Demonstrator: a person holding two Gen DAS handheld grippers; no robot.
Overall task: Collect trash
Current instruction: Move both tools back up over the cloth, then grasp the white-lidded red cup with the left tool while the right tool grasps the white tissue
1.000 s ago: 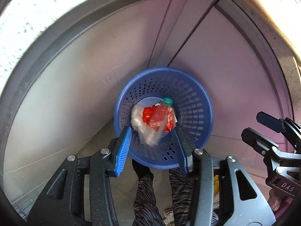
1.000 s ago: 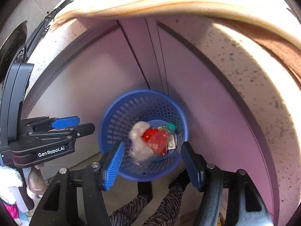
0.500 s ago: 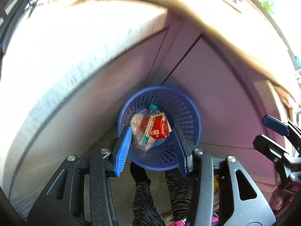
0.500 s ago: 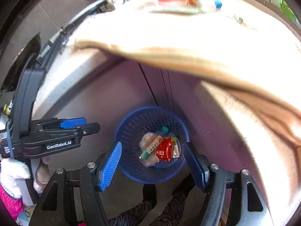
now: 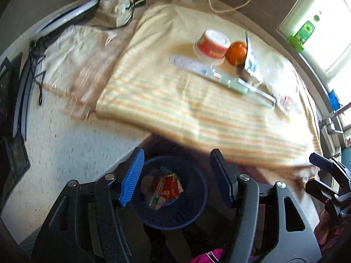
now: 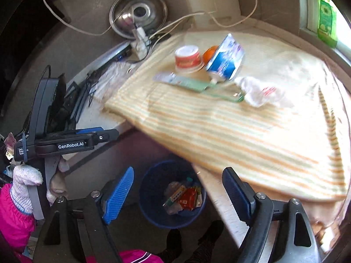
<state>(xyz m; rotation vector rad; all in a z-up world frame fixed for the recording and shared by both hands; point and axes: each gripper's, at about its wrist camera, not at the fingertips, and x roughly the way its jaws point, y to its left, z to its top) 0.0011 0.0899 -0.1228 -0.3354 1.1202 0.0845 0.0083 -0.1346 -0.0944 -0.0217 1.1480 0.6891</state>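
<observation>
Down at the bottom middle of both views we've got the blue basket [image 5: 175, 214] on the floor, tucked under the edge of the bench [image 5: 54, 144]. Inside it sits the trash [image 6: 183, 196]: a red wrapper, a crumpled clear bag and a long green-and-white packet, all piled together.

Our left tool [image 5: 176, 183] frames the basket from above, its jaws opening with nothing between them, just air and the basket far below. Same deal with our right tool [image 6: 177, 194], jaws opening wide and holding nothing.

Moving up the frame, the bench is covered by a striped yellow cloth [image 5: 197, 114] that hangs over the edge. More stuff is still lying on it in the upper right: a red-and-white cup [image 5: 211, 45] upside down, an orange [image 5: 236, 53] touching it, a blue-and-white carton [image 6: 226, 60] tilted against the orange, a long flat pale green packet [image 6: 193, 83] in front of them, and a crumpled white wrapper [image 6: 258, 93] just to the right.

In the right wrist view the left tool shows at mid left, held by a hand in a white knit glove [image 6: 24, 179] with a pink sleeve [image 6: 13, 214]. At the top there's a metal lid [image 6: 138, 13] and some white cables [image 6: 179, 20], a bit blurry.
</observation>
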